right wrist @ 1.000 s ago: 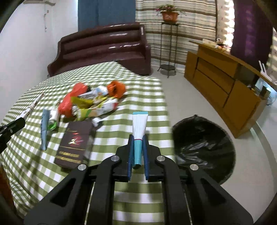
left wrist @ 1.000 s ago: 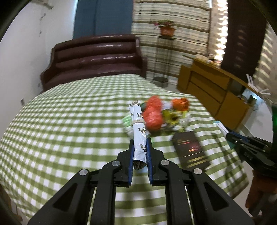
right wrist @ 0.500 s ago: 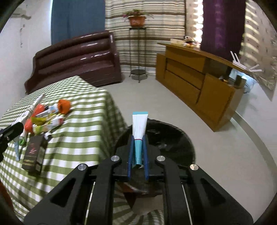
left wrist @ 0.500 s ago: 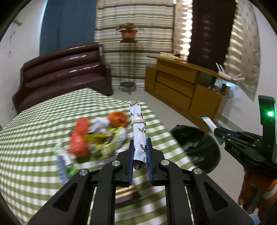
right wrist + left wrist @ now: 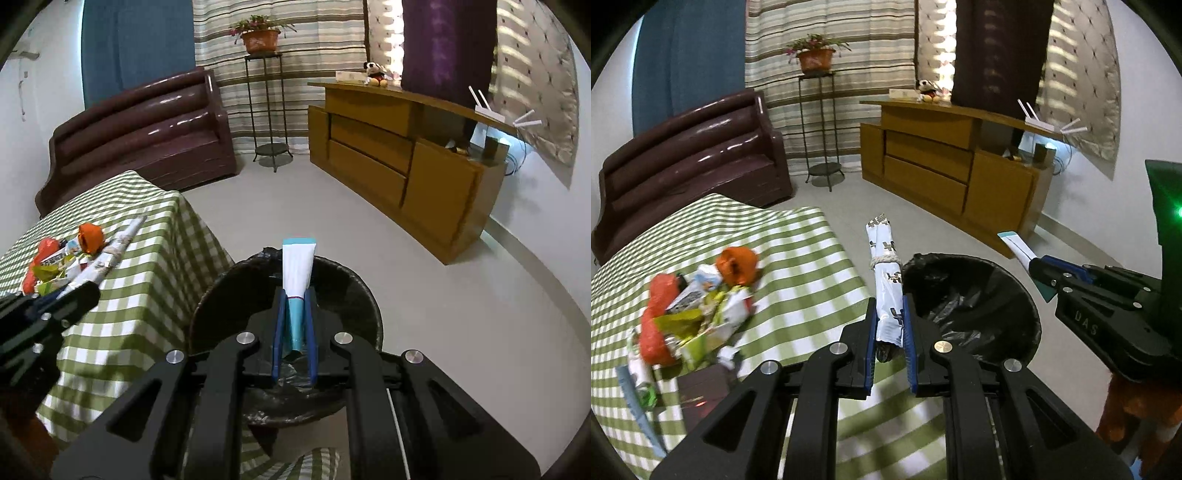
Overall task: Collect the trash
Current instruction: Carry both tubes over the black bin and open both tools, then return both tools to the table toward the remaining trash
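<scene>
My left gripper (image 5: 889,321) is shut on a rolled white paper bundle (image 5: 884,266) tied with string, held over the table's right edge beside the black-lined trash bin (image 5: 975,302). My right gripper (image 5: 294,321) is shut on a white and teal tube (image 5: 297,273), which hangs above the trash bin (image 5: 236,291). The same tube (image 5: 1015,245) shows at the right of the left wrist view, and the paper bundle (image 5: 110,254) at the left of the right wrist view. A pile of wrappers and orange trash (image 5: 694,310) lies on the green checked table (image 5: 798,258).
A dark box (image 5: 701,391) and a blue tube (image 5: 639,410) lie on the table near its front edge. A brown sofa (image 5: 147,129), a plant stand (image 5: 266,110) and a wooden cabinet (image 5: 399,162) line the far side, with bare floor (image 5: 461,314) to the bin's right.
Both grippers have swung right, from over the table to the trash bin, each still holding its item. The trash pile has slid to the left in both views.
</scene>
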A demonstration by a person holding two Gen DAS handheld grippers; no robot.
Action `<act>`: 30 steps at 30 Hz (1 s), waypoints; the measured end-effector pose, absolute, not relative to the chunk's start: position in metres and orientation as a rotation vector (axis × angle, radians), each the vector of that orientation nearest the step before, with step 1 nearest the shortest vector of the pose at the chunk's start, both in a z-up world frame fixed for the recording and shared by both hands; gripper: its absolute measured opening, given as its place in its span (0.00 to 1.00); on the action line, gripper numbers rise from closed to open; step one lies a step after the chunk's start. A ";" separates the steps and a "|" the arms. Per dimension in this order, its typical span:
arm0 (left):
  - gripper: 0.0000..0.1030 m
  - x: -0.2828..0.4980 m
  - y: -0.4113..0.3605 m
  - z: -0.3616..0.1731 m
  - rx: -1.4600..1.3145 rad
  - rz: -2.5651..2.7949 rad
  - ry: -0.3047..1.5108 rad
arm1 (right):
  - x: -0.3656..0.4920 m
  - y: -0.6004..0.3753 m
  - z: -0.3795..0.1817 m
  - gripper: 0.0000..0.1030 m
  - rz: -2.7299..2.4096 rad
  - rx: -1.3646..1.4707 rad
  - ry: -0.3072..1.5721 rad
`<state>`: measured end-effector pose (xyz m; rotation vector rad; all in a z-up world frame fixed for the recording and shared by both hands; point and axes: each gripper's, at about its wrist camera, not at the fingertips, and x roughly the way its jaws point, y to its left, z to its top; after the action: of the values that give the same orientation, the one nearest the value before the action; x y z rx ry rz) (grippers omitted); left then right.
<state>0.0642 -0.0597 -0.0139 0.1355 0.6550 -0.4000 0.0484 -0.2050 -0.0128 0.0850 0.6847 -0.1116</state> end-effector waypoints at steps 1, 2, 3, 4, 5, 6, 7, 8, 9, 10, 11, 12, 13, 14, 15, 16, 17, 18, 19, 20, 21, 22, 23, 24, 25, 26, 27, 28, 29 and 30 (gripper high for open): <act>0.14 0.067 -0.066 -0.016 0.145 -0.404 0.656 | 0.050 -0.207 -0.015 0.10 -0.113 0.088 0.687; 0.14 0.069 -0.070 -0.017 0.153 -0.406 0.659 | 0.052 -0.210 -0.017 0.10 -0.115 0.092 0.689; 0.14 0.072 -0.075 -0.019 0.162 -0.409 0.666 | 0.054 -0.212 -0.019 0.10 -0.115 0.097 0.692; 0.14 0.074 -0.077 -0.022 0.165 -0.412 0.670 | 0.055 -0.213 -0.020 0.10 -0.116 0.100 0.693; 0.14 0.077 -0.081 -0.023 0.169 -0.414 0.674 | 0.055 -0.214 -0.022 0.10 -0.117 0.102 0.695; 0.14 0.079 -0.085 -0.024 0.175 -0.415 0.676 | 0.057 -0.216 -0.024 0.10 -0.119 0.106 0.697; 0.14 0.081 -0.087 -0.025 0.179 -0.416 0.678 | 0.058 -0.217 -0.025 0.10 -0.119 0.109 0.699; 0.14 0.083 -0.090 -0.026 0.183 -0.418 0.680 | 0.060 -0.218 -0.027 0.10 -0.119 0.113 0.701; 0.14 0.085 -0.092 -0.027 0.187 -0.420 0.684 | 0.061 -0.219 -0.028 0.10 -0.121 0.115 0.701; 0.14 0.086 -0.093 -0.028 0.190 -0.420 0.690 | 0.063 -0.219 -0.029 0.11 -0.123 0.115 0.702; 0.14 0.087 -0.094 -0.029 0.191 -0.420 0.696 | 0.064 -0.220 -0.030 0.11 -0.125 0.117 0.702; 0.14 0.089 -0.095 -0.029 0.190 -0.421 0.704 | 0.066 -0.221 -0.031 0.11 -0.127 0.121 0.703; 0.14 0.091 -0.095 -0.029 0.189 -0.422 0.709 | 0.068 -0.223 -0.032 0.13 -0.128 0.127 0.704; 0.15 0.092 -0.095 -0.029 0.188 -0.423 0.712 | 0.070 -0.224 -0.032 0.13 -0.127 0.132 0.704; 0.19 0.094 -0.095 -0.029 0.187 -0.424 0.715 | 0.071 -0.225 -0.033 0.14 -0.128 0.137 0.705; 0.21 0.095 -0.096 -0.029 0.187 -0.424 0.717 | 0.071 -0.225 -0.033 0.19 -0.129 0.140 0.706; 0.25 0.096 -0.096 -0.029 0.185 -0.422 0.720 | 0.072 -0.225 -0.033 0.21 -0.132 0.143 0.705; 0.30 0.096 -0.095 -0.029 0.182 -0.420 0.722 | 0.072 -0.225 -0.033 0.24 -0.136 0.142 0.705; 0.32 0.097 -0.095 -0.028 0.180 -0.420 0.724 | 0.073 -0.226 -0.034 0.24 -0.139 0.141 0.705; 0.32 0.097 -0.095 -0.028 0.177 -0.420 0.725 | 0.073 -0.226 -0.034 0.24 -0.139 0.141 0.706; 0.33 0.097 -0.094 -0.028 0.175 -0.418 0.725 | 0.073 -0.226 -0.034 0.26 -0.140 0.141 0.706; 0.34 0.097 -0.094 -0.028 0.174 -0.417 0.725 | 0.072 -0.227 -0.033 0.31 -0.145 0.141 0.706; 0.35 0.097 -0.094 -0.028 0.173 -0.414 0.726 | 0.072 -0.227 -0.033 0.34 -0.149 0.141 0.704; 0.36 0.096 -0.093 -0.027 0.171 -0.413 0.724 | 0.071 -0.227 -0.032 0.39 -0.152 0.141 0.702; 0.36 0.096 -0.094 -0.026 0.169 -0.411 0.724 | 0.070 -0.227 -0.031 0.42 -0.157 0.140 0.697; 0.37 0.096 -0.093 -0.026 0.169 -0.410 0.724 | 0.070 -0.228 -0.030 0.44 -0.161 0.138 0.693; 0.38 0.095 -0.092 -0.026 0.168 -0.407 0.723 | 0.070 -0.228 -0.028 0.49 -0.167 0.136 0.689; 0.38 0.095 -0.092 -0.026 0.166 -0.404 0.723 | 0.069 -0.228 -0.027 0.54 -0.173 0.134 0.684; 0.39 0.095 -0.091 -0.025 0.163 -0.401 0.723 | 0.068 -0.229 -0.025 0.56 -0.176 0.136 0.679; 0.39 0.094 -0.089 -0.024 0.161 -0.400 0.724 | 0.067 -0.229 -0.024 0.59 -0.178 0.137 0.675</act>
<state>0.0942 -0.0888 -0.0245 0.1606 0.7242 -0.3999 0.0674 -0.2287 -0.0242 0.1372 0.6753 -0.1779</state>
